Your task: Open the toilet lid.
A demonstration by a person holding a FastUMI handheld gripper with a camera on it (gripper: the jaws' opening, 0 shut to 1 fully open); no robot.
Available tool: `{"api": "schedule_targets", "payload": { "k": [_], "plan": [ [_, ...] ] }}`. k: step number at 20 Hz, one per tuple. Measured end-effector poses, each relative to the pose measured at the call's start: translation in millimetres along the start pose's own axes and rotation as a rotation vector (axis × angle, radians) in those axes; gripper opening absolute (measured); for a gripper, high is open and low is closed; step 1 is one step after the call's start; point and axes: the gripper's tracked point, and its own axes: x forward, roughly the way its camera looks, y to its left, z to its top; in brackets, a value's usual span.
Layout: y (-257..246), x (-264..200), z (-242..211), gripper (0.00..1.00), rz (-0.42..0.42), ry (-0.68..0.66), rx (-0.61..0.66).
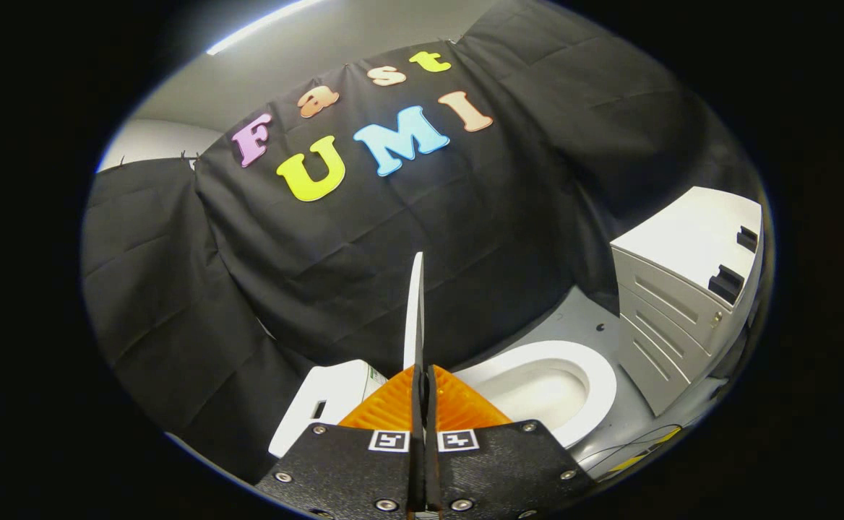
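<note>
The white toilet lid (415,303) is seen edge-on as a thin strip that rises straight up from between my fingers. My gripper (422,375) is shut on the lid's edge, with both fingers pressed against its two faces. The lid is lifted clear of the seat. To the right of the fingers, the white toilet seat ring (595,383) and the open bowl (537,393) lie uncovered. To the left of the fingers is the white tank (332,404).
A white cabinet with drawers (675,296) stands close to the right of the toilet. The grey floor (584,318) runs between them, and a yellow and black cable (646,448) lies on it near the bowl. Black cloth walls (285,274) hang behind the toilet.
</note>
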Motion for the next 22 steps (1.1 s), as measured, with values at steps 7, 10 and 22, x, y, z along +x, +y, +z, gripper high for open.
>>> {"api": "schedule_targets", "payload": {
  "k": [7, 10, 22],
  "plan": [
    [28.6, 0.0, 1.9, 0.00, 0.006, -0.034, -0.048],
    [44.1, 0.0, 1.1, 0.00, 0.016, -0.049, -0.079],
    [99.6, 2.3, -4.3, 0.00, 0.070, -0.084, -0.170]
  ]
}}
